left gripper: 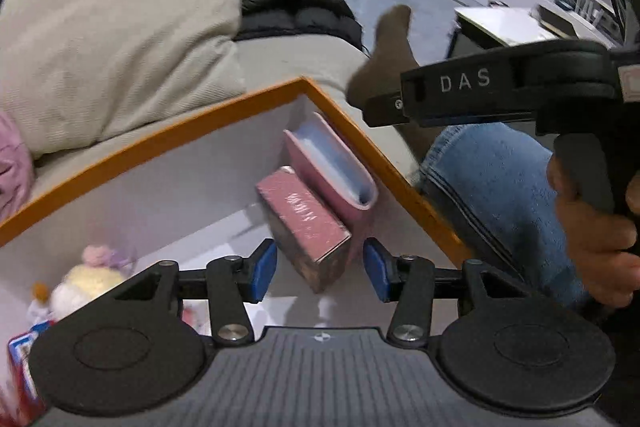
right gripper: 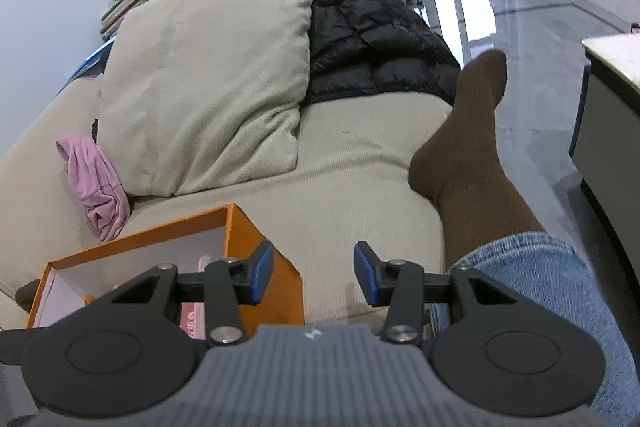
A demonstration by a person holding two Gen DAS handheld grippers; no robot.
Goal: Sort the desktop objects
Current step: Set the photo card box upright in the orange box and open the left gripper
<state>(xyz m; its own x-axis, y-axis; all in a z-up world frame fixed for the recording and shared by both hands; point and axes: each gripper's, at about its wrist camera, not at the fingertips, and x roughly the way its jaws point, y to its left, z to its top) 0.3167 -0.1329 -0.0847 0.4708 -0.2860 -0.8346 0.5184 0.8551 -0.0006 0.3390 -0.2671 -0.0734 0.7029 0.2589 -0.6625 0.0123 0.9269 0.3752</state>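
An orange box (left gripper: pixel 168 137) with a white inside sits on the sofa. In its right corner a pink glittery box (left gripper: pixel 306 219) leans against a pink case (left gripper: pixel 340 163) that stands along the wall. A small plush toy (left gripper: pixel 90 279) and a red-and-blue packet (left gripper: pixel 20 351) lie at the box's left. My left gripper (left gripper: pixel 320 273) is open just above the box, its blue pads either side of the pink glittery box's lower end, not touching it. My right gripper (right gripper: pixel 314 275) is open and empty over the sofa seat, right of the orange box (right gripper: pixel 256 235).
A beige cushion (right gripper: pixel 208 75) and a black jacket (right gripper: pixel 372 23) lie at the back of the sofa. A pink cloth (right gripper: pixel 94 183) lies left of the cushion. The person's jeans leg (right gripper: pixel 540 275) and brown sock (right gripper: pixel 468 147) stretch along the right. A white table (right gripper: pixel 616 67) stands at far right.
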